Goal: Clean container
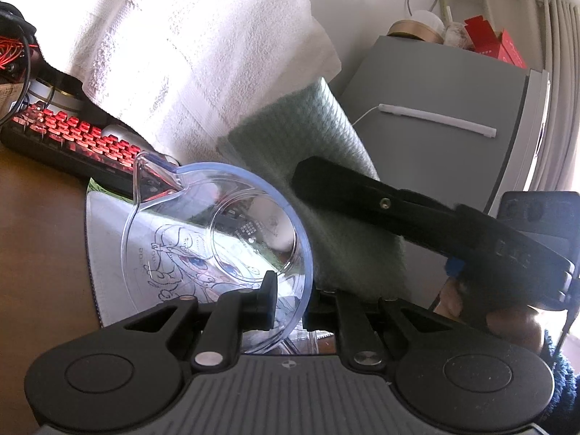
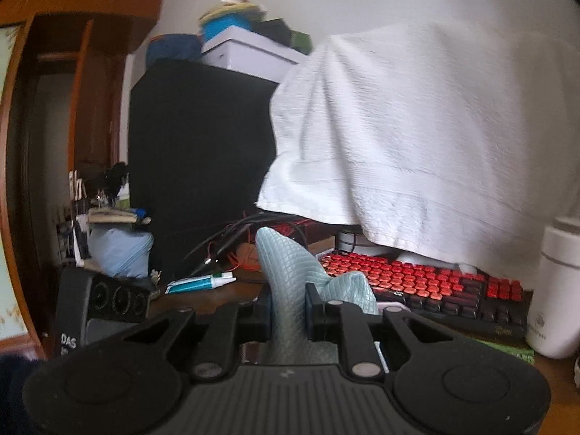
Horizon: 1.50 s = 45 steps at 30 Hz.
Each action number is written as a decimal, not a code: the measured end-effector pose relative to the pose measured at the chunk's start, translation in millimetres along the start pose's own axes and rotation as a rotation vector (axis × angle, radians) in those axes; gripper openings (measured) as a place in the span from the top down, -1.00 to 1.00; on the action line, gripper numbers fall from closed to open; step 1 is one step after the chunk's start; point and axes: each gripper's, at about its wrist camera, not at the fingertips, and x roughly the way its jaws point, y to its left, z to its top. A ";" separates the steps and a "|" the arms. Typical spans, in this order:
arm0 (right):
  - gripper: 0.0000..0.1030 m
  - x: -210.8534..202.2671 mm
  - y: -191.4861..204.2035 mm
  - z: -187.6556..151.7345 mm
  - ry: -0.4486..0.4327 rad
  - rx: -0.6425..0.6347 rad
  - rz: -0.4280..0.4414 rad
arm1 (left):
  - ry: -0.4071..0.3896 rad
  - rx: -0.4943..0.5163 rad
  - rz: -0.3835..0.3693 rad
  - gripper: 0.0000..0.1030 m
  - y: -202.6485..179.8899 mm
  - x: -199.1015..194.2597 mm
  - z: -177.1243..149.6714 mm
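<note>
Lying tipped on its side in the air, the clear jug [image 1: 217, 239] has its mouth toward the left wrist camera and its base away, so its long axis runs along the left gripper's [image 1: 290, 308] line of sight, with the spout [image 1: 154, 181] up and to the left. That gripper's jaws are clamped on the jug's blue-tinted rim, one finger [image 1: 267, 301] inside the wall and the other outside. Below the jug lies a printed mat [image 1: 108, 239] on the brown desk [image 1: 40, 232]. Just right of the jug hangs a green cloth [image 1: 326, 188], crossed by the right gripper [image 2: 288, 306], whose jaws are closed on a fold of the cloth. Behind are a keyboard [image 2: 427, 282] with red keys, a white towel [image 2: 417, 137] draped above it, a white flask [image 2: 558, 290] at the right, and a grey fridge [image 1: 435, 108].
</note>
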 end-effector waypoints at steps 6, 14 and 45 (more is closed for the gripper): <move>0.69 0.2 -15.2 0.9 -0.005 0.021 -0.036 | 0.000 0.004 0.002 0.75 -0.4 0.1 0.3; 0.68 -1.8 -43.2 -2.5 -0.006 0.080 -0.170 | 0.000 0.008 0.003 0.75 -0.8 0.4 -0.1; 0.69 -0.8 -36.2 0.5 -0.006 0.070 -0.151 | 0.009 0.010 0.015 0.72 -2.1 1.3 -0.5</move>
